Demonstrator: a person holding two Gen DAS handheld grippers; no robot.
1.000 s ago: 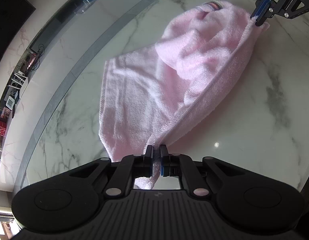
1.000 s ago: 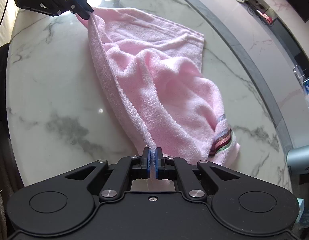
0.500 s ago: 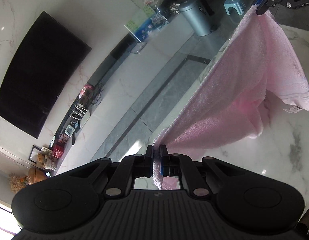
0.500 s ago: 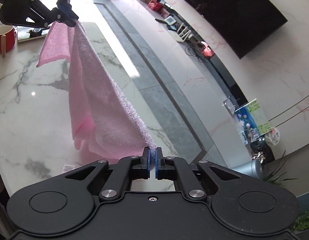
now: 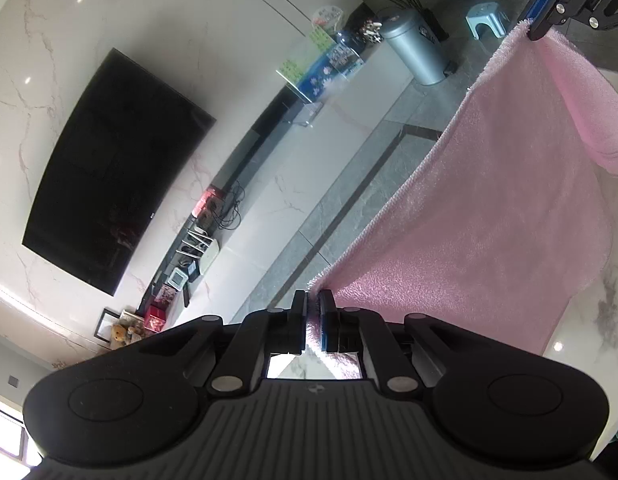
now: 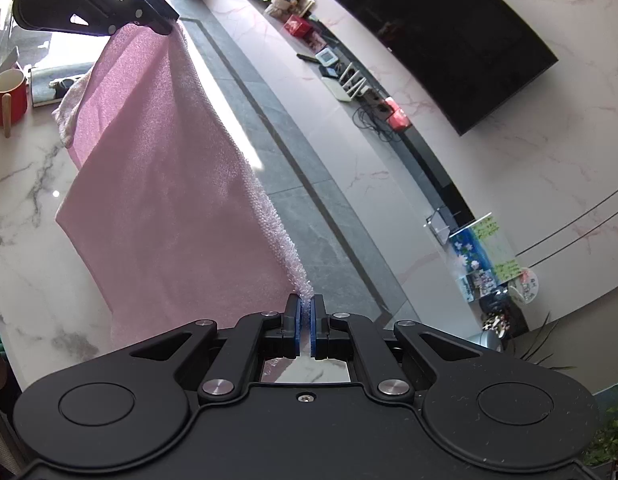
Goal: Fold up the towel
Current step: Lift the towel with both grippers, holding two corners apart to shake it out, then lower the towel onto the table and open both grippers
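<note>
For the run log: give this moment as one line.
left gripper: shut on towel corner | right gripper: shut on corner | towel: stretched, raised above table

1. The pink towel hangs as a curtain between the two tools, blocking any straight pass across.
2. Bare marble desk lies open under and beside the towel.
3. A red mug stands at the desk's far corner, with a flat dark object beside it.
</note>
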